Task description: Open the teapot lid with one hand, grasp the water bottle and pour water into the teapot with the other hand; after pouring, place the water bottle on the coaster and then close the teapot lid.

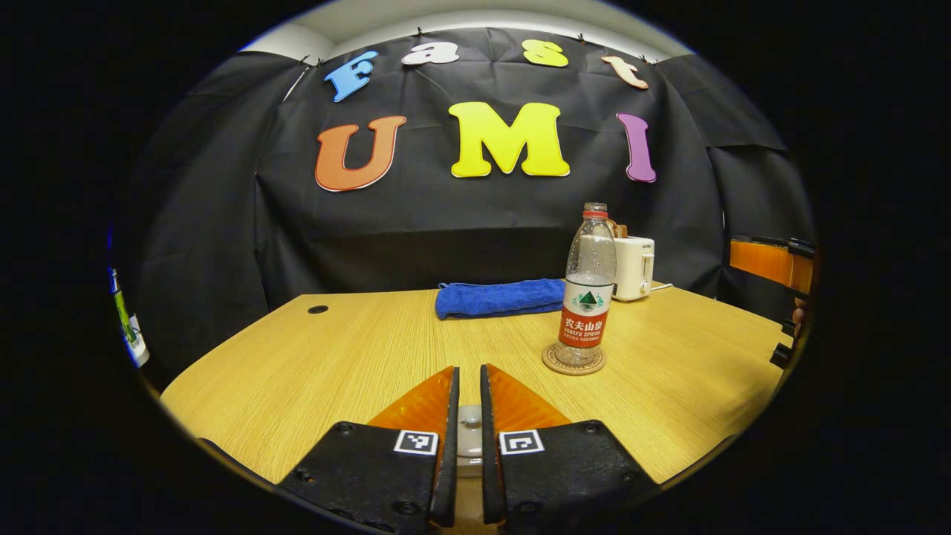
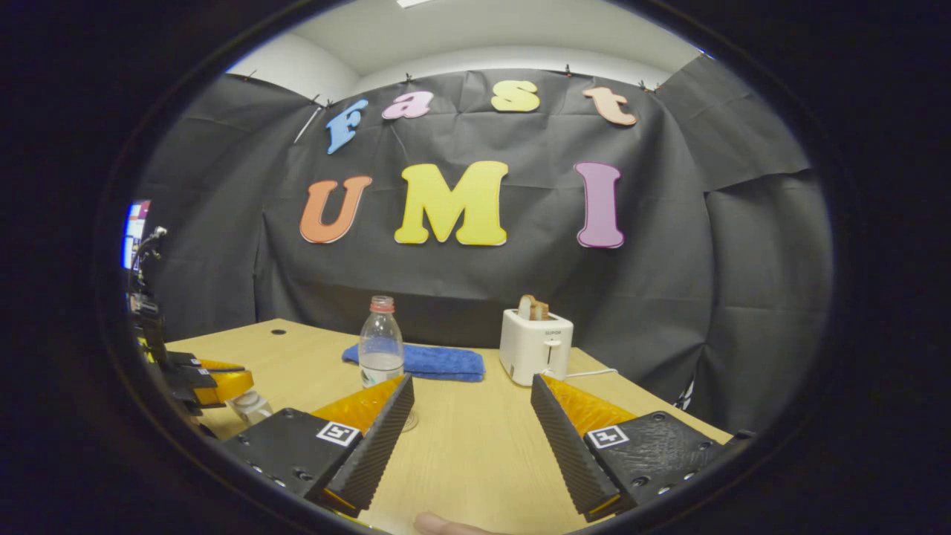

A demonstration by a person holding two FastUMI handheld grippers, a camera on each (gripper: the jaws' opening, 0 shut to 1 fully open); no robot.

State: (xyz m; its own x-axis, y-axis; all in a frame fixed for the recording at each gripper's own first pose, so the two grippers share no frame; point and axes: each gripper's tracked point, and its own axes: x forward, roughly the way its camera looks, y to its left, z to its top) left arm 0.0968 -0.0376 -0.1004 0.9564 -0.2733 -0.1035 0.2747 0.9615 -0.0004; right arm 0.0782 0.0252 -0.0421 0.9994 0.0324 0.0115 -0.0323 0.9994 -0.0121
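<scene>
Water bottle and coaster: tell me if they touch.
Touching. The left gripper view shows the water bottle standing upright with its base on the round coaster, no gap between them.

In the left gripper view, the left gripper's [image 1: 469,394] nearly closed fingers hid most of the teapot lid [image 1: 469,429]; whether they pressed on its knob could not be told, and the pot below was hidden. The right edge cut off the right gripper [image 1: 773,261]. In the right gripper view, a finger [image 2: 375,438] covered the water bottle's [image 2: 381,338] base and most of the coaster [image 2: 410,422], and the left edge cropped the teapot [image 2: 251,406].
</scene>
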